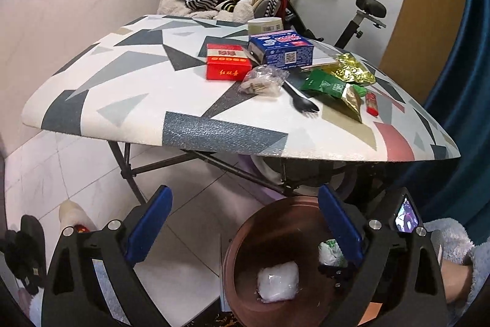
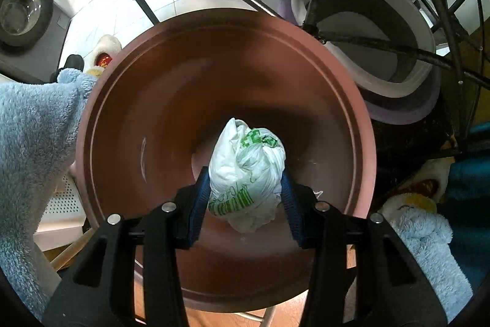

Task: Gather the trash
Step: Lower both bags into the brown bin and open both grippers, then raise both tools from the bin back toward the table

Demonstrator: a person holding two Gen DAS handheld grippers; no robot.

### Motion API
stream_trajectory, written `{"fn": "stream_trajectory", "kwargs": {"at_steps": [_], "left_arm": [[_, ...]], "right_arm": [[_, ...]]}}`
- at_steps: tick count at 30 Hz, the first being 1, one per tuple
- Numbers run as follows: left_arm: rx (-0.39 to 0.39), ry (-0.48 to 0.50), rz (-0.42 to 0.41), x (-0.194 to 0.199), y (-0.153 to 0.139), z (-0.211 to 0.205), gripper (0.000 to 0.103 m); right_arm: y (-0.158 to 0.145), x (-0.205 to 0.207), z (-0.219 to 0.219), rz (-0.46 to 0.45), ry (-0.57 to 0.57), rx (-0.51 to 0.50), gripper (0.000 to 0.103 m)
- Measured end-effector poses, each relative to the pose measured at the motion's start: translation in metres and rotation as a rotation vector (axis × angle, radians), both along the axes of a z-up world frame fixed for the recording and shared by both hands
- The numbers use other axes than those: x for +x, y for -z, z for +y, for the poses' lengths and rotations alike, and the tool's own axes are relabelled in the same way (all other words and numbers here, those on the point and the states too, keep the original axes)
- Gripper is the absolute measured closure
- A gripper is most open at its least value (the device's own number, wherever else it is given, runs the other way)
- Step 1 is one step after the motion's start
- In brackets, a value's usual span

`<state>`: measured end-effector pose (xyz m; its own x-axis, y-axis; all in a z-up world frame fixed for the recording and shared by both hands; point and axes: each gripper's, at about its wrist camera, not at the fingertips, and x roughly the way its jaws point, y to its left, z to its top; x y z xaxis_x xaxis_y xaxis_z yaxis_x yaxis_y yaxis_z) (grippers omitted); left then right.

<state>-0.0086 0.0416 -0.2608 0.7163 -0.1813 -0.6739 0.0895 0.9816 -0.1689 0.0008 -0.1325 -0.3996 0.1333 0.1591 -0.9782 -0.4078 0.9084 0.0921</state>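
Over the brown bin (image 2: 122, 118), right tool (image 2: 246, 189) clamps the crumpled bag (image 2: 245, 173); left tool (image 1: 245, 229) gapes.

The left wrist view is taken from below the near edge of the table (image 1: 153, 100), angled forward and downward; the tabletop is seen across, the brown bin (image 1: 245, 235) close below. The right wrist view is aimed almost straight down into the same bin (image 2: 122, 112), very near. The bin is shared by both.
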Motion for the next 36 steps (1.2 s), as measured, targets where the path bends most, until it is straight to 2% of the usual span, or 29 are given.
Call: {"fn": "stream_trajectory", "kwargs": {"at_steps": [1,5,6,9,12,18,23,28,32,36], "left_arm": [[-0.001,-0.003,0.004,0.001,0.001,0.0,0.009],[0.009,0.001,0.01,0.001,0.002,-0.002,0.009],[0.011,0.003,0.013,0.001,0.003,-0.002,0.009],[0.013,0.007,0.014,0.001,0.003,-0.004,0.009],[0.001,0.007,0.009,0.001,0.003,-0.002,0.009],[-0.031,0.018,0.012,0.002,0.002,-0.002,0.009],[-0.027,0.026,0.007,0.001,0.002,-0.004,0.009],[-0.03,0.015,0.006,0.001,0.002,-0.001,0.009],[-0.035,-0.001,0.009,0.002,0.002,0.001,0.009],[-0.037,-0.001,0.011,0.003,0.002,0.002,0.009]], "right_arm": [[-0.001,0.0,-0.001,-0.004,0.003,-0.003,0.054],[-0.002,-0.001,-0.002,-0.019,0.013,0.0,0.023],[-0.004,-0.002,-0.003,-0.031,0.016,-0.007,0.018],[-0.012,-0.001,-0.003,-0.057,0.031,0.005,0.012],[-0.03,-0.004,-0.009,-0.13,0.052,0.032,0.007],[-0.077,-0.012,-0.026,-0.327,0.105,0.091,0.006],[-0.102,-0.013,-0.038,-0.442,0.138,0.152,0.006],[-0.115,-0.013,-0.047,-0.491,0.152,0.228,0.006],[-0.118,-0.013,-0.047,-0.524,0.173,0.206,0.006],[-0.118,-0.009,-0.047,-0.499,0.178,0.22,0.006]]}}
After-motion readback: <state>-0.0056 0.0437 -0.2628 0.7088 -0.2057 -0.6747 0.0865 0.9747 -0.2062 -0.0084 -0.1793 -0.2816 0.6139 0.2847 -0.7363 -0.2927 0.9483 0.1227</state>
